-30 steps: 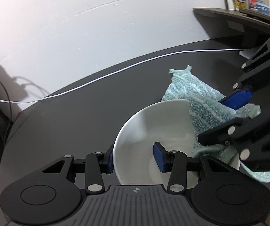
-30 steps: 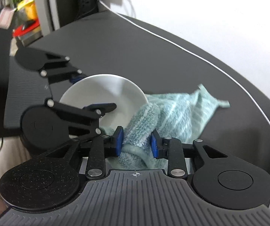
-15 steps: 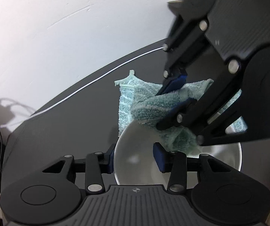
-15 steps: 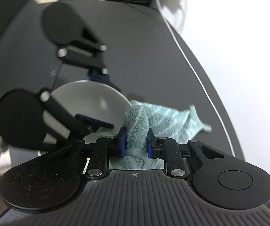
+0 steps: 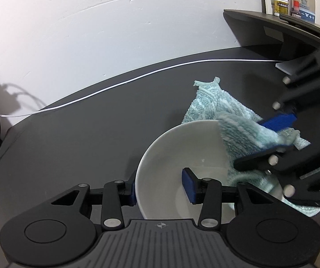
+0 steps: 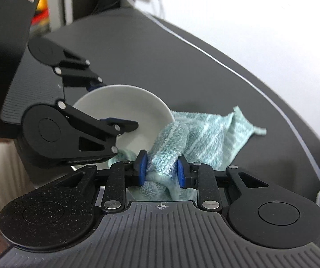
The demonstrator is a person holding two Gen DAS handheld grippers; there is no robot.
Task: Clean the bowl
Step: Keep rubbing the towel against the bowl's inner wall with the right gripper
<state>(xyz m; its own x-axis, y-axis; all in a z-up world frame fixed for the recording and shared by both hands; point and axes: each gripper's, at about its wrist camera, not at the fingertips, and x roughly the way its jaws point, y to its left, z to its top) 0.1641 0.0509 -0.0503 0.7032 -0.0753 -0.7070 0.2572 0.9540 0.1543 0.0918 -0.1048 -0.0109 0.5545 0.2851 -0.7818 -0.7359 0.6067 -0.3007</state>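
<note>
While the left claw (image 5: 161, 188) pinches the near rim of the white bowl (image 5: 171, 154), one blue pad inside the wall and the other outside, the bowl sits at the lower centre of the left wrist frame on the dark desk (image 5: 81, 129); that hold most likely keeps it from sliding or turning as it is wiped. The right claw (image 6: 161, 168) is closed on a bunched fold of the pale green cloth (image 6: 206, 134), its blue pads pressed into the pile from both sides, so the wad works as a wiping pad. In the left wrist frame the cloth drapes over the bowl's right rim and down into it, with the rest trailing onto the desk toward the upper right. The bowl looks like smooth glazed ceramic, round and fairly deep, with a thin even rim. The cloth is soft terry with faint lighter stripes and a small hanging loop at its far corner. The desk is matt and dark, with a thin white line along its back edge below a plain white wall (image 5: 115, 33).
</note>
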